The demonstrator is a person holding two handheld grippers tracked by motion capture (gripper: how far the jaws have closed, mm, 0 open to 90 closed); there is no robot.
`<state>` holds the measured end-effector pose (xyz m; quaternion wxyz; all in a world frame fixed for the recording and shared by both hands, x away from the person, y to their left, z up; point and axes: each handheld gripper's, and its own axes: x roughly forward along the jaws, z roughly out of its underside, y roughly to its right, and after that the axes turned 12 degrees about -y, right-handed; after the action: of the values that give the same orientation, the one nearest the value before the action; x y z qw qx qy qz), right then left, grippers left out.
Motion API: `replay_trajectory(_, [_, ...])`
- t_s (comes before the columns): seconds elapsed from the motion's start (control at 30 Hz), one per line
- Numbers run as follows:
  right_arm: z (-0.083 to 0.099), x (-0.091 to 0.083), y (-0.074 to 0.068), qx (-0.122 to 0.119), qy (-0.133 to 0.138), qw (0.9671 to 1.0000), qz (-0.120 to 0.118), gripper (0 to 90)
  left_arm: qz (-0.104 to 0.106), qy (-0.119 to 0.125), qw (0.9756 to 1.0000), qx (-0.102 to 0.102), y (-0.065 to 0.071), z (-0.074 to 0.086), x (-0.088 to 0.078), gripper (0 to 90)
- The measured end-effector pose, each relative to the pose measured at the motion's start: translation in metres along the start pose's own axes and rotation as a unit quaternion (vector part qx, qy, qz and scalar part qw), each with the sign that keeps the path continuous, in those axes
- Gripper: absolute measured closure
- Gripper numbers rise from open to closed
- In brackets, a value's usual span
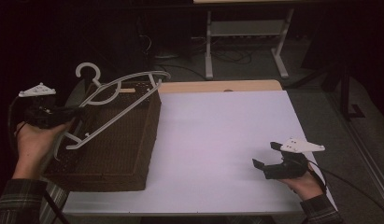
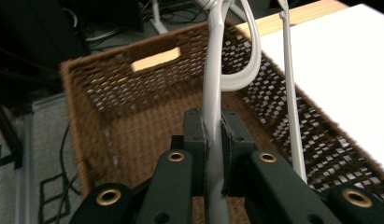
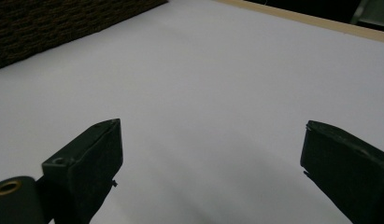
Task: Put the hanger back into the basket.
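Observation:
A white plastic hanger (image 1: 118, 100) hangs tilted over the brown woven basket (image 1: 133, 161) at the table's left. My left gripper (image 1: 73, 113) is shut on one arm of the hanger (image 2: 213, 88), whose bar runs between the two pads (image 2: 196, 140). The hook (image 1: 88, 71) points up and away at the far left. The basket (image 2: 105, 107) lies below the hanger in the left gripper view. My right gripper (image 1: 263, 155) rests low over the white table sheet (image 1: 217, 135) at the right front, jaws wide open with nothing between them (image 3: 210, 154).
The basket's dark woven wall (image 3: 49, 23) lies far off in the right gripper view. A wooden table edge (image 1: 217, 86) runs behind the white sheet. A white-legged frame (image 1: 245, 42) stands on the floor beyond the table.

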<state>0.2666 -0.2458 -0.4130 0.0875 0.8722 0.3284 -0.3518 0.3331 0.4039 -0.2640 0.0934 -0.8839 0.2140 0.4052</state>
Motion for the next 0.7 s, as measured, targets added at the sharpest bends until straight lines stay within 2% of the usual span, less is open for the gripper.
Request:
replay_trajectory(0.2, [0.001, 0.002, 0.001, 0.002, -0.003, 1.0, -0.001, 5.2, -0.015, -0.005, 0.9996, -0.021, -0.019, 0.018, -0.003, 82.9])
replay_trajectory(0.27, [0.001, 0.003, 0.002, 0.003, -0.003, 1.0, -0.001, 5.2, -0.023, -0.014, 0.9992, -0.029, -0.025, 0.026, 0.0, 82.8])
replay_trajectory(0.4, [0.002, 0.003, 0.003, 0.005, -0.004, 1.0, -0.002, 5.2, -0.026, -0.024, 0.9988, -0.035, -0.031, 0.034, 0.006, 82.8])
replay_trajectory(0.47, [0.002, 0.004, 0.005, 0.009, -0.004, 0.9999, -0.003, 5.2, -0.025, -0.029, 0.9986, -0.037, -0.032, 0.039, 0.011, 82.7])
replay_trajectory(0.5, [0.001, 0.004, 0.006, 0.01, -0.004, 0.9999, -0.004, 5.2, -0.027, -0.04, 0.9982, -0.036, -0.031, 0.042, 0.016, 82.8])
replay_trajectory(0.7, [0.0, 0.007, 0.006, 0.009, -0.006, 0.9999, -0.008, 5.3, -0.029, -0.065, 0.997, -0.03, -0.027, 0.043, 0.027, 82.5])
